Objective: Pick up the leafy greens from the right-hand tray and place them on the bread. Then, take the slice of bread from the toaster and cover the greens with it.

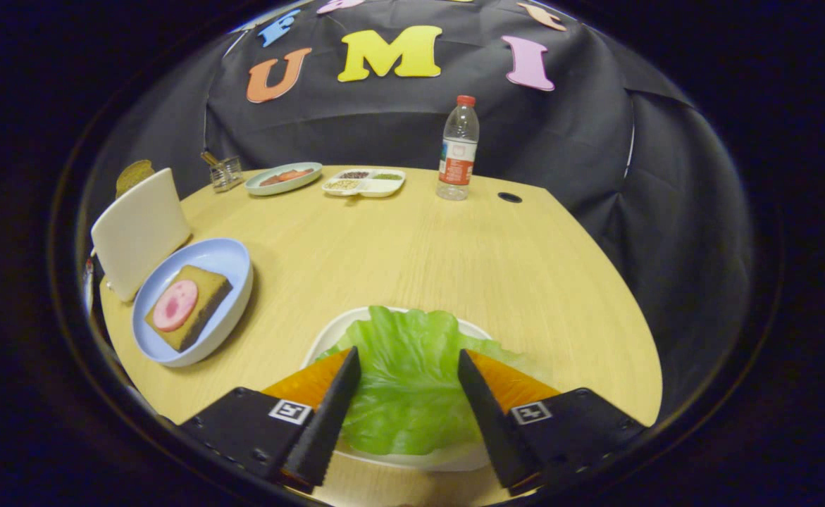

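Below me, my jaws stand wide apart over the leafy greens (pixel 405 373) on a white tray (pixel 327 338), gripping nothing. Left on the pale wooden table (pixel 454 260) sit the bread (pixel 190 306) on a blue plate (pixel 225 257) and the toaster (pixel 137 229); black cloth walls behind.
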Tool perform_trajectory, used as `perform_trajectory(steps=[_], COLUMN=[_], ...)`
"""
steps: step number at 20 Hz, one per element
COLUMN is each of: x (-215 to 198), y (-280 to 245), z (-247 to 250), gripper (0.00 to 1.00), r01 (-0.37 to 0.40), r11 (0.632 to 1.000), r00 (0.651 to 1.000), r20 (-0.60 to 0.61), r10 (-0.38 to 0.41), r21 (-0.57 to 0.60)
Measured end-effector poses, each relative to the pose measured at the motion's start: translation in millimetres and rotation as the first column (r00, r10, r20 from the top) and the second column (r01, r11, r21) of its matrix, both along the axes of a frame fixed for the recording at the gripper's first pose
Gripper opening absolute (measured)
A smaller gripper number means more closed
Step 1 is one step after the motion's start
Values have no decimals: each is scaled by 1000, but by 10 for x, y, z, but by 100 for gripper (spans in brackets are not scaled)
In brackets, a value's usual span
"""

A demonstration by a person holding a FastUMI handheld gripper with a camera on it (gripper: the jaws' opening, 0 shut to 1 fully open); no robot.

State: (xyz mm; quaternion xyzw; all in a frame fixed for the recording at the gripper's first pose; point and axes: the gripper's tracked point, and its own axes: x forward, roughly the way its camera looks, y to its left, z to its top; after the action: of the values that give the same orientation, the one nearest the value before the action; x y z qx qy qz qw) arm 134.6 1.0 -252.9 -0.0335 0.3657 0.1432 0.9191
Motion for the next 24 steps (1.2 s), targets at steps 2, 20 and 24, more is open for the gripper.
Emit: perform_trajectory(steps=[2, 20, 24], x=[16, -57, -149], y=[4, 245, 410], z=[6, 778, 1067], gripper=[71, 1, 1], r01=[-13, 32, 8], r11=[1000, 969, 963], r00=[1000, 979, 971], r20=[7, 186, 228], r10=[13, -80, -72], r21=[5, 244, 270])
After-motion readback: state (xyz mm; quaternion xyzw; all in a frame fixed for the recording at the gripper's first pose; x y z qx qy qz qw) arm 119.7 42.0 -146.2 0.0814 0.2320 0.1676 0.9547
